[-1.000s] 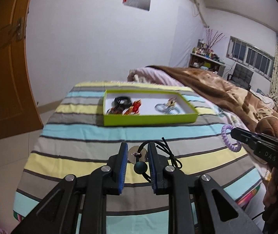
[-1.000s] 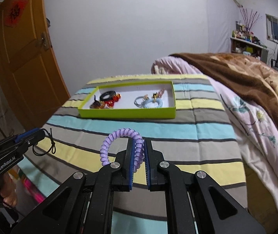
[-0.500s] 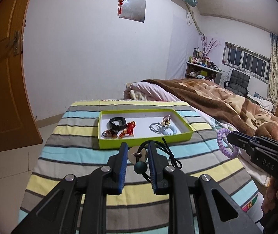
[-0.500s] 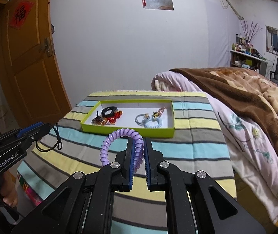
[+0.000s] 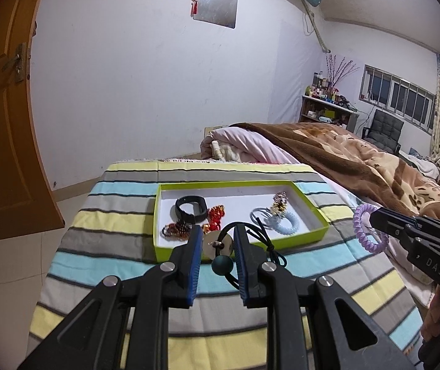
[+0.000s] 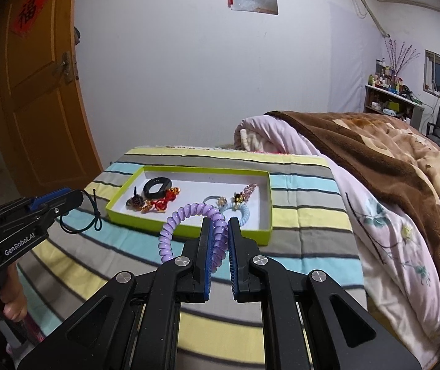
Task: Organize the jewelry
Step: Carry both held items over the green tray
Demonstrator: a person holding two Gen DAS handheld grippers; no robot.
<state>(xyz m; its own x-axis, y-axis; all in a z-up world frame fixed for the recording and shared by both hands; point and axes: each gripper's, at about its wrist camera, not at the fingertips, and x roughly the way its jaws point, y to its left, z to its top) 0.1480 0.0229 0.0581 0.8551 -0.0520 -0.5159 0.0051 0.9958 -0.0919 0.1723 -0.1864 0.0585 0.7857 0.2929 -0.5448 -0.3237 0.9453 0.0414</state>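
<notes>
Holding one purple coil (image 6: 189,215), one cord necklace (image 5: 223,246), one tray (image 5: 318,234)

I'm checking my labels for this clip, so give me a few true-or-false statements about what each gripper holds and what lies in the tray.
1. The right gripper holds a purple spiral hair tie. True.
2. The left gripper is empty. False: its fingers hold a black cord necklace with a round silver pendant and a dark bead.
3. The green tray sits on a striped cloth. True.
4. The tray is empty. False: it holds a black band, red ornaments and a light blue spiral tie.
</notes>
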